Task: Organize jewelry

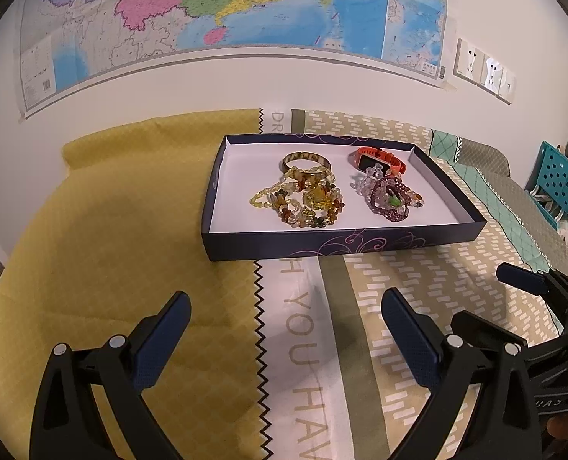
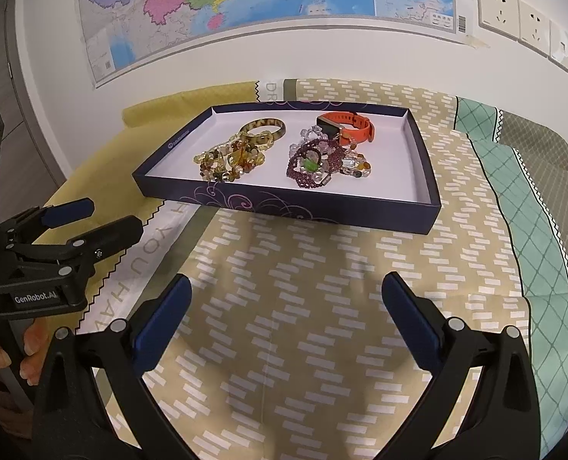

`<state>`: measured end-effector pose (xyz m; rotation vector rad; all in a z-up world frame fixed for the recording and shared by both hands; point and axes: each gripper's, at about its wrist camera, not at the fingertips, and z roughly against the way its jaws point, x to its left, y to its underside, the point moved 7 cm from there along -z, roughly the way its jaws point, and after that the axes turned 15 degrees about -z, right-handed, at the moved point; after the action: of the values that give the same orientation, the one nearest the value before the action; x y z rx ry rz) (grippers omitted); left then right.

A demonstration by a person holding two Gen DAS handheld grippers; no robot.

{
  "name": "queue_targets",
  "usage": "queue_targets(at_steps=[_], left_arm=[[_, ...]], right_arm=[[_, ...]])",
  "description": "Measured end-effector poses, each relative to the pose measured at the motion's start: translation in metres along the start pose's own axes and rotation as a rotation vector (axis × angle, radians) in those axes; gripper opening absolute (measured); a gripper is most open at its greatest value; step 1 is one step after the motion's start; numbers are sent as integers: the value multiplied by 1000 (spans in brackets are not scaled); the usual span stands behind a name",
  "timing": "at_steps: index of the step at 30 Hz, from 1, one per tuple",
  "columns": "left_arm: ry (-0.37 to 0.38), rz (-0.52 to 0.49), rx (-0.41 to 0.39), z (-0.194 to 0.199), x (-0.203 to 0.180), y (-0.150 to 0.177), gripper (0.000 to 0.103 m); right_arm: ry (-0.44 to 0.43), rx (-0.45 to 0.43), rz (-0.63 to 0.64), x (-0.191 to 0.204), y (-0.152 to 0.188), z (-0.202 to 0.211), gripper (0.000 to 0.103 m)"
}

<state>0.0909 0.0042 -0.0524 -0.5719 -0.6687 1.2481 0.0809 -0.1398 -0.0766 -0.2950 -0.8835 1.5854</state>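
Note:
A shallow dark blue tray [image 1: 360, 243] [image 2: 322, 212] with a white floor lies on the bed ahead of both grippers. Its left half holds a tortoiseshell bangle [image 1: 303, 160] [image 2: 268, 127] and a heap of yellow and amber bead strings [image 1: 306, 203] [image 2: 226, 159]. The right half holds an orange smart band [image 1: 379, 161] [image 2: 354, 126], clear beads and a purple bead bracelet with a green stone [image 1: 393, 201] [image 2: 310, 166]. My left gripper [image 1: 284, 306] [image 2: 100, 218] is open and empty, short of the tray. My right gripper [image 2: 285, 299] [image 1: 521, 280] is likewise open and empty.
The bed carries a yellow cloth [image 1: 111, 249] on the left, a beige brick-pattern sheet [image 2: 322, 326] in the middle and a teal checked blanket [image 2: 544, 237] on the right. A map [image 1: 207, 19] and sockets [image 2: 513, 19] hang on the wall behind. A teal basket [image 1: 563, 180] sits far right.

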Motion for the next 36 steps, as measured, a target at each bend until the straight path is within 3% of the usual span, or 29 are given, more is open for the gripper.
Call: queue_targets(at_steps=[36], left_arm=[[-12,-4,5,2,1,2,96]], right_arm=[[-6,5,-9,1,1,0,98]])
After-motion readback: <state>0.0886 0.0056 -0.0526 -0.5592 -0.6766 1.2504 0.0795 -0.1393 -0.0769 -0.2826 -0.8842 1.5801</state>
